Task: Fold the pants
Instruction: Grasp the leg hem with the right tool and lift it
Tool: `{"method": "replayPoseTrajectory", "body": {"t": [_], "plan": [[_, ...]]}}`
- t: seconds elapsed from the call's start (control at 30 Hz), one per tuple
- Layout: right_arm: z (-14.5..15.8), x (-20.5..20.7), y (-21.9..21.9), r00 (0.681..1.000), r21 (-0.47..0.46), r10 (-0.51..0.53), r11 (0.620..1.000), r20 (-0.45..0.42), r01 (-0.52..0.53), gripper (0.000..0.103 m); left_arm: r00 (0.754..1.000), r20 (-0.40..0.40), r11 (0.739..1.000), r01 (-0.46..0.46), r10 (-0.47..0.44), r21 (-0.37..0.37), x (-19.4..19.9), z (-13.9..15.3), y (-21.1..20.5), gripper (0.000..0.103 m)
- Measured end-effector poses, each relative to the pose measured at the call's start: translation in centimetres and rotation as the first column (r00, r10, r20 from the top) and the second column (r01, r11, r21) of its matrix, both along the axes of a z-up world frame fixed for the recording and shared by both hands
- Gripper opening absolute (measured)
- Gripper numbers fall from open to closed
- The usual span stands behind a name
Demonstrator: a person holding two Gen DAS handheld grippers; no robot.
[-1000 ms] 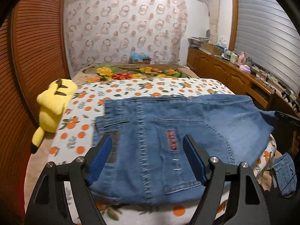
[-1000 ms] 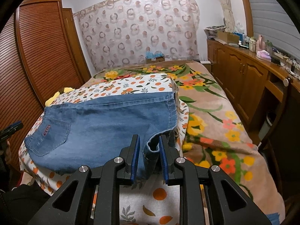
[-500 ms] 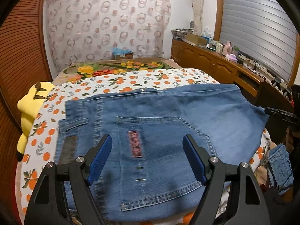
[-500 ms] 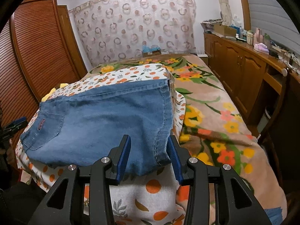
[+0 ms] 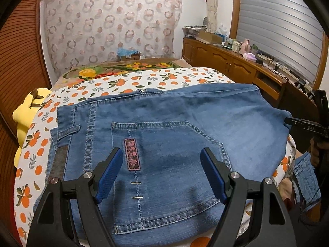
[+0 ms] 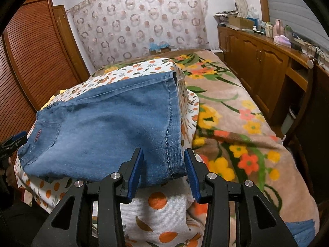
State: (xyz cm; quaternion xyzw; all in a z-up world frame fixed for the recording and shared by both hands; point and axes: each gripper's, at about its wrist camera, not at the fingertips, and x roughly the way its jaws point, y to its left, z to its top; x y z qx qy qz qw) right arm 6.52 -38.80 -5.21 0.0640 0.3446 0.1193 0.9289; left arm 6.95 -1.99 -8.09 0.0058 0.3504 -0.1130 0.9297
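Pants (image 5: 164,127) folded flat on bed (image 6: 236,123), mid-frame; left gripper (image 5: 162,173) fingers spread, hovering; right gripper (image 6: 164,170) fingers just opening, straddling hem corner, releasing.

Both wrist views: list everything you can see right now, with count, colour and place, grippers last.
Jeans: one, blue denim, folded flat on the orange-print cloth.
Orange-print cloth: one, white, on the bed.
Floral blanket: one, beige, right of the cloth.
Plush toy: one, yellow, beside the cloth's left edge.
Cabinet: one, brown wood, right wall, cluttered top.
Left gripper: black, blue pads, open above the pocket.
Right gripper: open, astride the jeans' corner.
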Motion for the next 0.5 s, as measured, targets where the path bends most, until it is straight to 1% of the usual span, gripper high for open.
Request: {"method": "replayPoseTrajectory", "body": {"t": [0.1, 0.13, 0.2, 0.3, 0.37, 0.5], "plan": [[-0.1, 0.0, 0.0, 1.000, -0.004, 0.004, 1.000, -0.008, -0.004, 0.042, 1.000, -0.011, 1.000, 0.011, -0.011, 0.002, 0.1, -0.4, -0.4, 0.078], [0.0, -0.1, 0.0, 1.000, -0.008, 0.004, 1.000, -0.007, -0.004, 0.039, 1.000, -0.016, 1.000, 0.015, -0.015, 0.002, 0.2, -0.6, -0.6, 0.078], [0.2, -0.2, 0.2, 1.000, -0.014, 0.011, 1.000, -0.006, -0.011, 0.027, 0.999, -0.028, 1.000, 0.023, -0.023, 0.001, 0.2, -1.1, -0.9, 0.078], [0.6, -0.5, 0.1, 1.000, -0.023, 0.013, 1.000, 0.011, -0.013, 0.022, 0.999, -0.039, 1.000, 0.025, -0.025, 0.001, 0.3, -1.4, -1.1, 0.078], [1.0, -0.7, 0.1, 0.999, -0.027, 0.017, 1.000, 0.029, -0.016, 0.019, 0.999, -0.040, 1.000, 0.026, -0.026, 0.000, 0.3, -1.4, -1.2, 0.078], [1.8, -1.5, 0.2, 0.997, -0.032, 0.016, 0.999, 0.077, -0.013, 0.019, 0.999, -0.036, 1.000, 0.028, -0.027, 0.003, 0.1, -1.2, -1.3, 0.078]]}}
